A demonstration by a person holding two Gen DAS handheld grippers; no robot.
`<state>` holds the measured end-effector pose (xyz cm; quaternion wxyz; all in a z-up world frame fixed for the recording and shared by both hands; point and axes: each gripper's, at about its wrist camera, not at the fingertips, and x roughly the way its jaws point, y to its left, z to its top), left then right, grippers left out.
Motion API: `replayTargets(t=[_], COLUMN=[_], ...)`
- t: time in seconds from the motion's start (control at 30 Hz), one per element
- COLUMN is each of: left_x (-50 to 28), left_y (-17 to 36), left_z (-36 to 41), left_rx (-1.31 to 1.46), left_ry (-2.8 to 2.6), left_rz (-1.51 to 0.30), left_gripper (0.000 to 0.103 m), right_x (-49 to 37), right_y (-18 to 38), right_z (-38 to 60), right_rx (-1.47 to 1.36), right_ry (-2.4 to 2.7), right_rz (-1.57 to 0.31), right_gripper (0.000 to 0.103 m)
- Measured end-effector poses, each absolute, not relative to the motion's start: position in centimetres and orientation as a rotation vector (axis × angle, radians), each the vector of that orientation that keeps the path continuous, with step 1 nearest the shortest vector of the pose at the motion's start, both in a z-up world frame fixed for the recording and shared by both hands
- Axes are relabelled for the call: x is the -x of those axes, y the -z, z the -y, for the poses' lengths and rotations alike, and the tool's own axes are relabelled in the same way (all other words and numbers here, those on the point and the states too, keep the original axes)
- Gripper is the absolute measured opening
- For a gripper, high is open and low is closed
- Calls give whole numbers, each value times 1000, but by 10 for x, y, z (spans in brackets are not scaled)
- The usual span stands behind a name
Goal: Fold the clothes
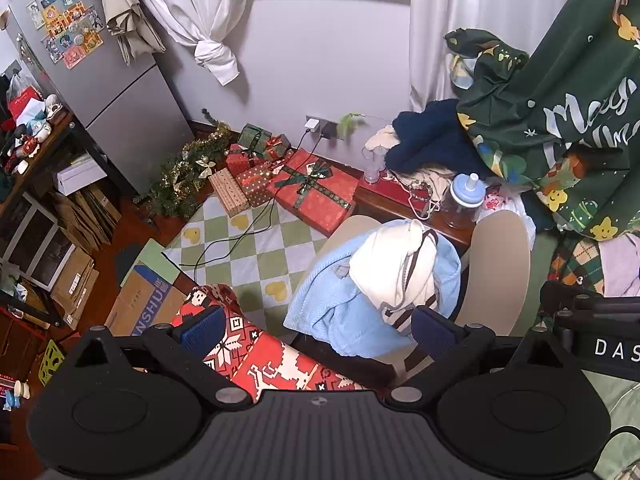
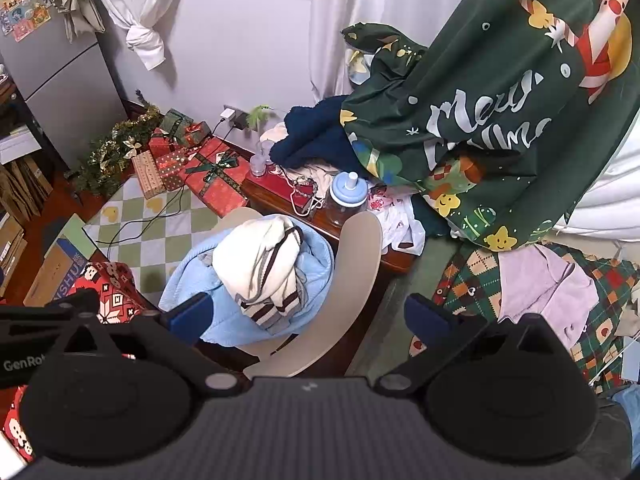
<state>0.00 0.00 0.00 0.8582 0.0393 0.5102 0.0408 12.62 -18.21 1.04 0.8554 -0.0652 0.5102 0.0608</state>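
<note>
Left gripper: we see its two blue-padded fingers spread wide, nothing between them; it hovers above the chair.
Right gripper: its two fingers are spread as wide, and we see nothing pinched.
Chair: one, beige with a curved back, below both grippers and pushed against a dark wooden table.
Clothes on the chair: we count two, a light blue fleece bunched on the seat and a cream sweater with dark stripes heaped on top of it.
Green cloth: one large dark green sheet with white lettering and a Santa print, draped high at the right and hanging over the table.
Navy fleece: one, piled on the table under the green cloth's edge.
Lilac garment: one, lying on a plaid blanket at the right.
Jar: one, with a blue lid, on the table near the chair back.
Gift boxes: we count about six wrapped boxes on the floor beside a checked rug.
Red patterned cloth: one, touching the left gripper's left finger.
</note>
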Motion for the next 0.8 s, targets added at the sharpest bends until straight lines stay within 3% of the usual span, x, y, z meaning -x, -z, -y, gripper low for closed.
replayTargets(t=[0.8], left_x=[-2], left_y=[1], left_z=[-2], left_rx=[-89], left_ry=[-93], left_rz=[-1067], left_gripper=[99], right_x=[-128], right_y=[-9], right_z=[184], right_rx=[133], right_ry=[-131], right_rz=[-1079], right_gripper=[103])
